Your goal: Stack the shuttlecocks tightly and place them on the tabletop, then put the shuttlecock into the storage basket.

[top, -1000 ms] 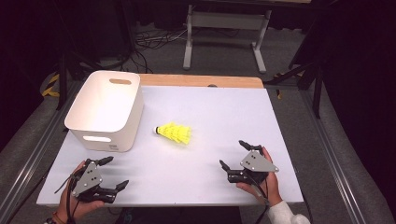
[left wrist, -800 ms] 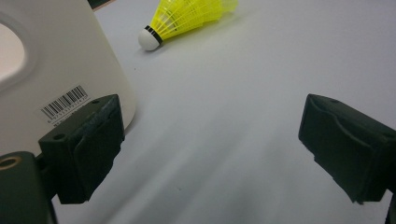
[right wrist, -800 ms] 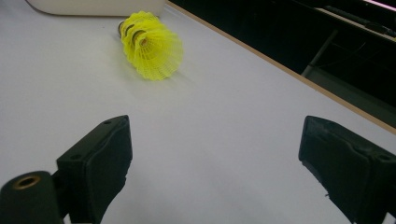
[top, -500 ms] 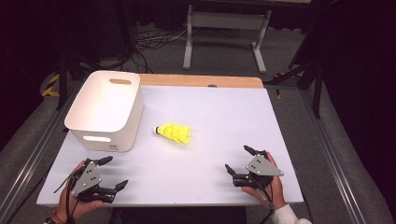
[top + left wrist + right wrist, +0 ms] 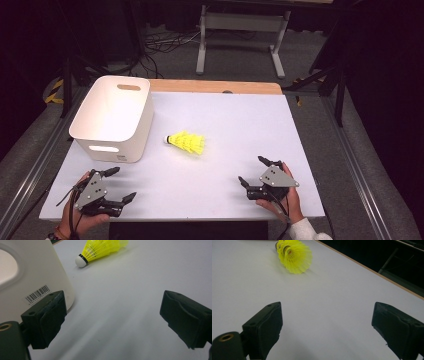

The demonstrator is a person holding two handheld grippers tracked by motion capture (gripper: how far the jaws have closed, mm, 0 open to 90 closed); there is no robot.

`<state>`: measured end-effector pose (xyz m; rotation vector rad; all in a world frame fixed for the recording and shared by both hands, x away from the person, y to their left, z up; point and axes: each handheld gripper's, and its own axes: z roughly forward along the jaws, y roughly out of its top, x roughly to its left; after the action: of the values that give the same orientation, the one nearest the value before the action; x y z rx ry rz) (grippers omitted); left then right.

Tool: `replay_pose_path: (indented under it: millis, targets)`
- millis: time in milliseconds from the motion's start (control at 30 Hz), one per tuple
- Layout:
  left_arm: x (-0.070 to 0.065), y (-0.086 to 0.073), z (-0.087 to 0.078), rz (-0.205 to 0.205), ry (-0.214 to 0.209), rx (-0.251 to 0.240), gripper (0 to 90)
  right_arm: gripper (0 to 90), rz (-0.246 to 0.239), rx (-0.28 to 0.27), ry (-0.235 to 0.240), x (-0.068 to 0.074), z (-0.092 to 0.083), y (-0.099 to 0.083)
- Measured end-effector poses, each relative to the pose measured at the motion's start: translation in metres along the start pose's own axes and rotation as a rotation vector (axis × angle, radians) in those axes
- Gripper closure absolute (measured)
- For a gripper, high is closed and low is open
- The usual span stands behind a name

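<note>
Shuttlecock [image 5: 186, 143] lies on its side mid-frame, right of the white bin [image 5: 114, 118]. It looks featherlight, springy, easily crushed; take it by the white cork. Left gripper [image 5: 119, 184] and right gripper [image 5: 252, 171] gape wide, empty, at the bottom edge.

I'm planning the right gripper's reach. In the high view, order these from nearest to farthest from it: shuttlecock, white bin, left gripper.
From the right gripper:
1. Shuttlecock, up and to the left, mid-table.
2. Left gripper, along the near edge at far left.
3. White bin, far left, toward the back.
The last two are fairly close in rank.
</note>
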<state>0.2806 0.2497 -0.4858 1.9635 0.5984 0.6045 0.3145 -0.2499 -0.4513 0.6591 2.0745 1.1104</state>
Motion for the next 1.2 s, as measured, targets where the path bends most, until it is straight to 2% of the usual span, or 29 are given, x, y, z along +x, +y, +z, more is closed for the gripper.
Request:
replay_pose_path:
  millis: [433,833,1200]
  targets:
    - [0.0,-0.002,-0.002,-0.007,0.002,0.005,8.1,10.7,-0.021,0.014,0.025,0.005,0.008,0.003]
    - [-0.005,0.003,0.003,0.028,-0.004,0.014,8.0,9.7,0.006,0.054,0.08,0.006,0.015,0.002]
    - [-0.005,0.001,0.004,0.023,-0.015,0.021,8.0,8.8,0.011,0.063,0.124,0.008,0.026,0.014]
